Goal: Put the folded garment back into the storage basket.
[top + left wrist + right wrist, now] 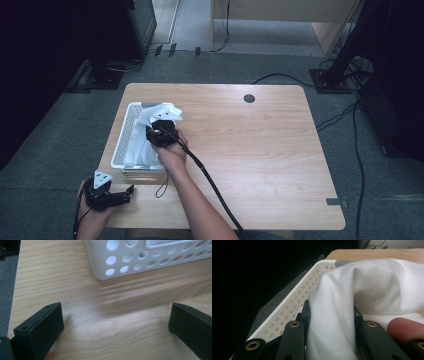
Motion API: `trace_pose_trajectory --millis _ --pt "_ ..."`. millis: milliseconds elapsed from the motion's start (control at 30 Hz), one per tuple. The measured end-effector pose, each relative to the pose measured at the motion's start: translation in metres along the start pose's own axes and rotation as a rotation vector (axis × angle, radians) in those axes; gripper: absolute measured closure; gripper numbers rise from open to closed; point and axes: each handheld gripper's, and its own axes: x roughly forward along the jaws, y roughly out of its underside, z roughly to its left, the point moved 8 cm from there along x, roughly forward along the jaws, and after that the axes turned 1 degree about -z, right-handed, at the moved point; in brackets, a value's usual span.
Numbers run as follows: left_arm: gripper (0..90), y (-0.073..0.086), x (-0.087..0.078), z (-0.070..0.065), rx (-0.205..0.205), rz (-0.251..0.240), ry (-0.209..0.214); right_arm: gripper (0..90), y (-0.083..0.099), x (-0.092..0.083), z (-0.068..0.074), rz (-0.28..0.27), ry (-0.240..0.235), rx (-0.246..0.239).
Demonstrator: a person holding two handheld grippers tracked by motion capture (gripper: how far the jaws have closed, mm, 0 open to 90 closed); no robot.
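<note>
1. White woven cloth (159,114) is judged to be light, soft and limp; it can be expected to sag and drape from any point of hold and to offer no stiffness.
2. A bunched fold is judged the best place to be taken, since a single thin edge could slip from between the pads.
3. Such a fold is clamped in the right tool (332,322): in the right gripper view the fabric is pinched between the black jaws and rises above them in a soft ridge.
4. The cloth is seen partly lifted over the white perforated basket (124,134), with its lower part lying inside, at the left side of the wooden counter (260,150).
5. Its surface is plain, matt and finely twilled, without print or visible seam; rounded creases are shown where it is gathered.
6. The left tool (131,190) is held with its jaws wide apart and nothing between them, low over the counter just beside the basket's near end wall (130,262).
</note>
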Motion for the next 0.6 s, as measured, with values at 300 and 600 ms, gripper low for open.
trace_pose_trajectory --millis 300,600 --pt "0.0 0.0 0.0 0.0 0.002 0.002 0.002 67.5 0.006 0.009 0.009 0.004 0.014 -0.03" --pt "0.0 0.0 0.0 -0.001 0.002 0.001 0.0 66.3 0.011 0.017 0.011 0.01 0.04 -0.036"
